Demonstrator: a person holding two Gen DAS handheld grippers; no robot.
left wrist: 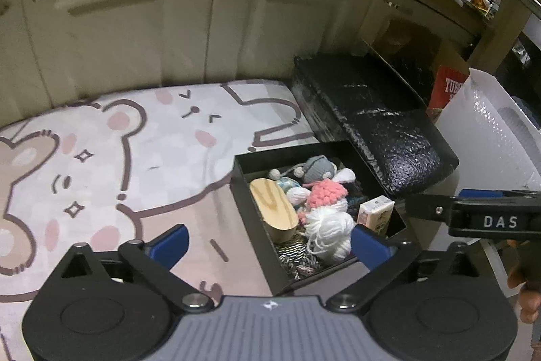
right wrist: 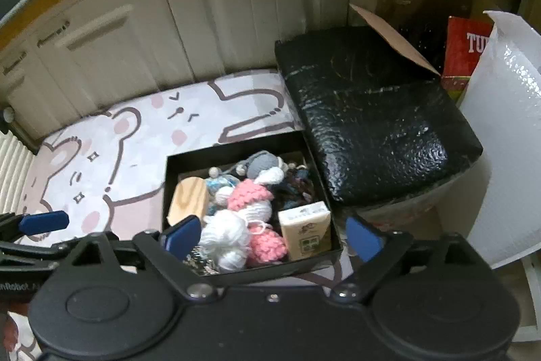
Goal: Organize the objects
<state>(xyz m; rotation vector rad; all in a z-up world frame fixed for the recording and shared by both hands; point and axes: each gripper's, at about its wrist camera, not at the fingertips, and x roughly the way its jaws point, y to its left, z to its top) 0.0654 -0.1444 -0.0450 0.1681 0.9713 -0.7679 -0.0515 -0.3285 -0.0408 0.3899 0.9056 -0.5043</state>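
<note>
Right, biggest first: one cartoon-bear mat (left wrist: 111,158) spreads under everything, running up to the row of cream cabinet doors (left wrist: 128,22) at twelve o'clock. On it, at about two o'clock from my left fingers, sits one bulky black foil-wrapped box (left wrist: 382,120) with a cardboard flap standing up behind it. One white bubble-wrap sheet (right wrist: 507,124) leans at three o'clock in the right view, a red carton (right wrist: 465,53) tucked behind it.

Now the task's thing: one open black tray (right wrist: 175,168) on the mat, just beside the foil box. In the right view it lies dead ahead between my right fingers; in the left view it sits at one o'clock, turned at a slant, its long axis running from seven o'clock up toward one.

Inside, counting: one oval wooden block (left wrist: 274,208) along the tray's left wall, its long axis following the tray's; one small cream carton (right wrist: 306,230) in the near right corner, its long side pointing away from me; one grey knitted doll (left wrist: 316,170) at the far end; two pink crochet pieces (right wrist: 250,193); white yarn balls (right wrist: 225,232), at least two, though the tangle blurs the count.

My left gripper (left wrist: 270,242) is spread wide, nothing between the blue pads. My right gripper (right wrist: 270,235) is likewise released, empty, above the tray's near edge. Each shows in the other's view, out at the side.
</note>
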